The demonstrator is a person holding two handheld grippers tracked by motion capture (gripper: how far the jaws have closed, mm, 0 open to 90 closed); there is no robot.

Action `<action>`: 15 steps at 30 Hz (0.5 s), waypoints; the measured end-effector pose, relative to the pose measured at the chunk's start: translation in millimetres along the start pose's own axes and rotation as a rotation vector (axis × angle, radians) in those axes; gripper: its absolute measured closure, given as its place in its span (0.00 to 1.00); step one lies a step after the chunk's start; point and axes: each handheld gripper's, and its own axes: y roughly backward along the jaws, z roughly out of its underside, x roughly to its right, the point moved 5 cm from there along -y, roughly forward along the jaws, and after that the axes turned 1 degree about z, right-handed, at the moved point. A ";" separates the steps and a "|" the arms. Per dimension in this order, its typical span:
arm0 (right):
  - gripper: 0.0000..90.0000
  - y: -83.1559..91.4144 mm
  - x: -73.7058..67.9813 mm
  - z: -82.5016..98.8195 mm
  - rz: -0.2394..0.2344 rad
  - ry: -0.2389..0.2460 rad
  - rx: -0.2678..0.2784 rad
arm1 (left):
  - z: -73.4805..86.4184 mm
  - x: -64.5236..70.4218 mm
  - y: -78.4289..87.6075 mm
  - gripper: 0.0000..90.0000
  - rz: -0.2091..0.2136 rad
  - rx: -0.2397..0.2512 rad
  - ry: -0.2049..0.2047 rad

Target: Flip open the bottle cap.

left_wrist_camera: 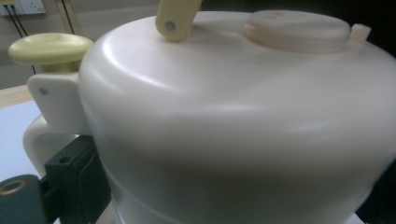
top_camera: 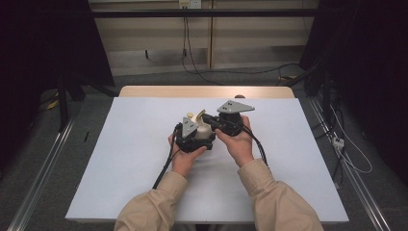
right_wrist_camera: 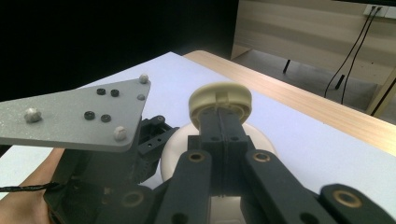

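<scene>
A cream-white plastic pot (top_camera: pixel 204 129) sits at the middle of the white mat (top_camera: pixel 125 144). In the left gripper view the pot (left_wrist_camera: pixel 233 121) is very close, with a round cap (left_wrist_camera: pixel 296 30), a pale yellow lever (left_wrist_camera: pixel 175 18) and a pale yellow knob (left_wrist_camera: pixel 49 46) on top. My left gripper (top_camera: pixel 201 134) holds the pot body between its jaws, and one black jaw stands by the pot's handle (left_wrist_camera: pixel 37 140). My right gripper (right_wrist_camera: pixel 219 116) comes in from the right with its jaws pressed together, tips at the round knob (right_wrist_camera: pixel 220 95). Whether they pinch anything is hidden.
The mat covers a wooden table whose far edge (top_camera: pixel 207 91) is bare. Metal rails (top_camera: pixel 43 163) run along the floor on both sides, and cables (top_camera: pixel 351 159) lie at the right. The left gripper's grey plate (right_wrist_camera: pixel 79 116) sits close beside my right gripper.
</scene>
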 end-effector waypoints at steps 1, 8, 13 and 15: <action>1.00 -0.1 0.7 -0.2 0.002 0.000 0.001 | 0.0 -0.3 0.1 0.06 -0.001 -0.001 -0.005; 1.00 -0.8 1.4 -1.2 0.003 0.001 0.001 | 0.0 -0.1 0.0 0.06 -0.001 0.001 -0.004; 1.00 -1.8 2.3 -1.9 0.008 0.003 -0.002 | 0.0 0.0 0.0 0.06 -0.002 0.000 -0.003; 1.00 -2.1 2.6 -1.9 0.008 0.001 -0.003 | 0.0 0.2 -0.1 0.06 -0.002 0.001 0.001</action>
